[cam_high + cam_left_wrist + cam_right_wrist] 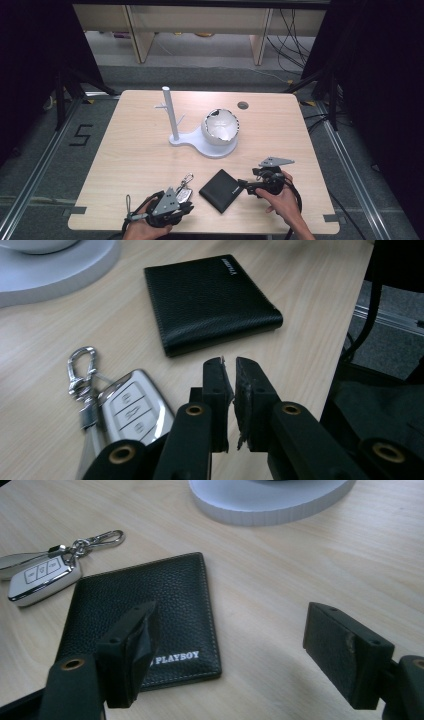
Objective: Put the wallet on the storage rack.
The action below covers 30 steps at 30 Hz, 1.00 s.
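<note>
A black leather wallet (221, 190) lies flat near the table's front edge, between my two grippers. My right gripper (245, 186) stands open just right of it; in the right gripper view (232, 625) one jaw hangs over the wallet (170, 605) and the other over bare wood. A white car key fob (184, 191) with a metal clip lies left of the wallet. My left gripper (189, 206) is beside the fob (127, 407), shut with nothing between its jaws (229, 365), which point toward the wallet (210, 300).
A white stand (200, 145) with an upright post (170, 115) and a white bowl (221, 127) sits mid-table. A cable hole (243, 105) is at the back right. The table's front edge (200, 231) runs close under both hands.
</note>
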Motion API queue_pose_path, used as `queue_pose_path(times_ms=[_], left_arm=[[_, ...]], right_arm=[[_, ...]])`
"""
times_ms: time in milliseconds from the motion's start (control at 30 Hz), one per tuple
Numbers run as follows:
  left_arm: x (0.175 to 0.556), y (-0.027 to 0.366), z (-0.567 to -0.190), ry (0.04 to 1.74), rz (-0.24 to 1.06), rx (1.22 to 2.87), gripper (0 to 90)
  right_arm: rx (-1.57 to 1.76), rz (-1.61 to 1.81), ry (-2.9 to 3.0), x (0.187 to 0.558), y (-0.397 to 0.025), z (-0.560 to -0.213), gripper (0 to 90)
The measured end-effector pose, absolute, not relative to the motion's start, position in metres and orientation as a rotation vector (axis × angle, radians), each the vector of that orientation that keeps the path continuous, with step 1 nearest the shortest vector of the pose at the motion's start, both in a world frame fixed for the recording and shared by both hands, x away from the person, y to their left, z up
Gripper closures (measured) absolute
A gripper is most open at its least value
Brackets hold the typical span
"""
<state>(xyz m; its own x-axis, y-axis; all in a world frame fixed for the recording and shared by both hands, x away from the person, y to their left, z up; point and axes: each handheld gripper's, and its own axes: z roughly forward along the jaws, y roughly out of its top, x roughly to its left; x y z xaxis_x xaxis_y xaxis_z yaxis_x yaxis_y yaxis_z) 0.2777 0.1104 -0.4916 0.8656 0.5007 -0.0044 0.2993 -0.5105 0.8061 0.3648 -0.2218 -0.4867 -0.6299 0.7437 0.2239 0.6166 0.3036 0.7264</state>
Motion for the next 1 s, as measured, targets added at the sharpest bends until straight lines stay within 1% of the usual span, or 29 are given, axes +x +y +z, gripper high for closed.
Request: queue_pose_path(times_ms=[133, 167, 233, 267, 300, 467, 533, 600, 667, 800, 833, 1000], left_arm=[[0.281, 0.099, -0.495, 0.563, 0.274, 2.153, 86.7], [0.283, 0.097, -0.495, 0.548, 0.264, 2.181, 86.7], [0.286, 0.087, -0.498, 0.553, 0.266, 2.158, 87.6], [0.288, 0.085, -0.497, 0.554, 0.264, 2.187, 87.8], [0.29, 0.083, -0.498, 0.545, 0.271, 2.183, 88.2], [0.297, 0.075, -0.501, 0.533, 0.292, 2.237, 88.0], [0.297, 0.071, -0.502, 0.562, 0.271, 2.232, 87.9], [0.299, 0.07, -0.502, 0.537, 0.283, 2.25, 88.0], [0.3, 0.066, -0.504, 0.56, 0.266, 2.254, 88.0], [0.303, 0.064, -0.506, 0.545, 0.272, 2.278, 88.0], [0.303, 0.063, -0.506, 0.541, 0.246, 2.278, 87.8], [0.304, 0.061, -0.507, 0.543, 0.256, 2.298, 88.2]], right_arm=[[1.281, 1.244, 2.43, 0.366, -0.217, -0.487, 24.3], [1.278, 1.244, 2.434, 0.366, -0.216, -0.487, 24.5], [1.286, 1.252, 2.46, 0.368, -0.212, -0.487, 25.4], [1.272, 1.274, 2.466, 0.369, -0.211, -0.488, 25.7], [1.28, 1.265, 2.475, 0.37, -0.209, -0.489, 26.1], [1.287, 1.255, 2.521, 0.375, -0.203, -0.495, 28.6], [1.295, 1.264, 2.535, 0.377, -0.202, -0.496, 29.8], [1.298, 1.276, 2.542, 0.378, -0.202, -0.497, 30.1], [1.302, 1.278, 2.557, 0.381, -0.199, -0.499, 30.9], [1.305, 1.274, 2.566, 0.384, -0.196, -0.501, 31.7], [1.305, 1.271, 2.573, 0.385, -0.195, -0.502, 33.0], [1.319, 1.28, 2.59, 0.388, -0.191, -0.504, 34.6]])
